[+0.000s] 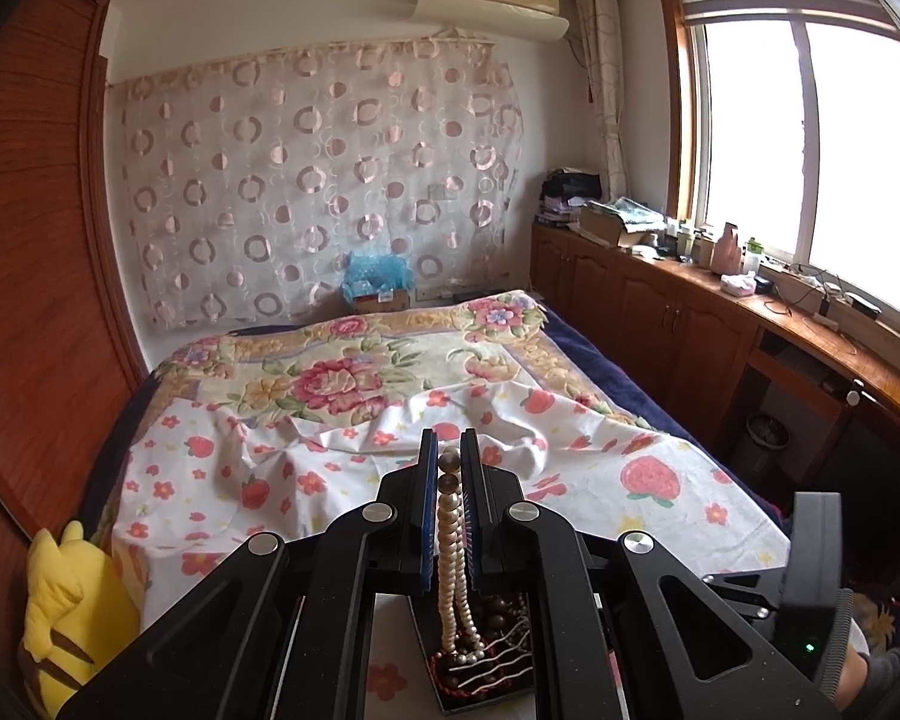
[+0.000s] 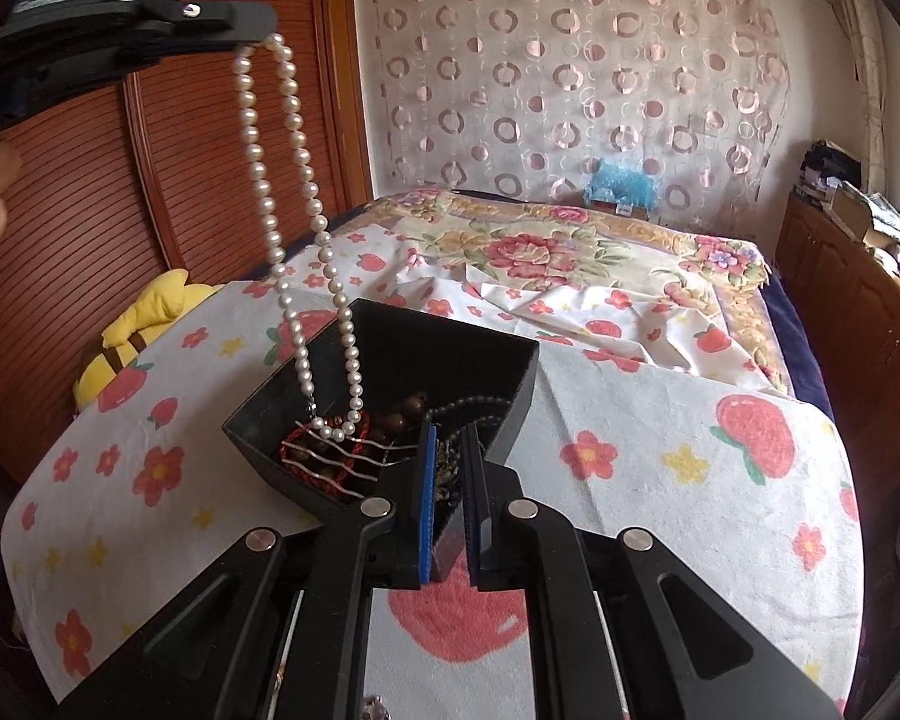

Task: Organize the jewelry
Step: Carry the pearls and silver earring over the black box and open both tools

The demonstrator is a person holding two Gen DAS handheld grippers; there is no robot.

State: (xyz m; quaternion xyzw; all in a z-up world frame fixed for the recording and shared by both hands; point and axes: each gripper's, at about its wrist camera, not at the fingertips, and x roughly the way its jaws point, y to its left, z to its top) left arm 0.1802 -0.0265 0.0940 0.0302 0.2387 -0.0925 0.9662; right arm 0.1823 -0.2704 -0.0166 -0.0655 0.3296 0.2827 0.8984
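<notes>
Left gripper (image 1: 449, 450) pinches the pearl necklace (image 1: 452, 546), which hangs into the black tray (image 1: 486, 687). Right gripper (image 2: 448, 441) seems clamped on the tray's (image 2: 390, 330) near wall, beads (image 2: 402, 414) inside.

Bright daylight, heavy fisheye bending

Blown-out white through the window (image 1: 804, 144) at right; soft shadows in the bedsheet (image 1: 390, 462) folds; dark corners, curved edges, slightly soft focus on near black parts.

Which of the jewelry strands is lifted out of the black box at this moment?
The white pearl necklace: it hangs from the left gripper, only its lower end inside the black box. The red cord strand and brown beads lie inside.
</notes>
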